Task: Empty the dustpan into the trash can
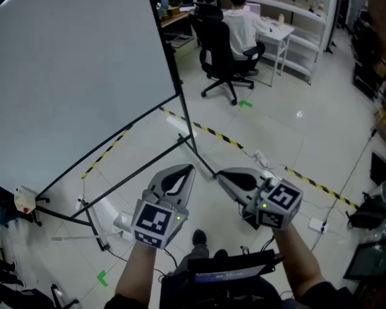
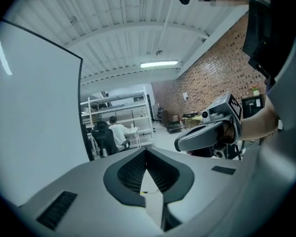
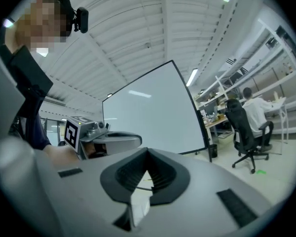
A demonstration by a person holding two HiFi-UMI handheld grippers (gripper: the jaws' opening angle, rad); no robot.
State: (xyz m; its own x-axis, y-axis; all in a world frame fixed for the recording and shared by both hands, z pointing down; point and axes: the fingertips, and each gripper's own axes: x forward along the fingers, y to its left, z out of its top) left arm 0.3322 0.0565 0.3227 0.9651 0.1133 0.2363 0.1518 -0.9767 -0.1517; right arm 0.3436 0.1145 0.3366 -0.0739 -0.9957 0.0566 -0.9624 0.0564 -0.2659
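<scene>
No dustpan or trash can shows in any view. In the head view both grippers are held out side by side over the pale tiled floor. My left gripper (image 1: 190,168) is shut with nothing between its jaws, and its tips also meet in the left gripper view (image 2: 147,153). My right gripper (image 1: 220,174) is shut and empty too, its jaws closed tip to tip in the right gripper view (image 3: 148,155). Each gripper camera catches the other gripper alongside: the right gripper (image 2: 207,132) and the left gripper (image 3: 108,141).
A large white screen (image 1: 71,76) on a black stand (image 1: 193,140) fills the left. Yellow-black tape (image 1: 212,132) crosses the floor ahead. A person sits on a black office chair (image 1: 222,50) at a white desk (image 1: 276,34) with shelves behind. Cables and a power strip (image 1: 262,159) lie at the right.
</scene>
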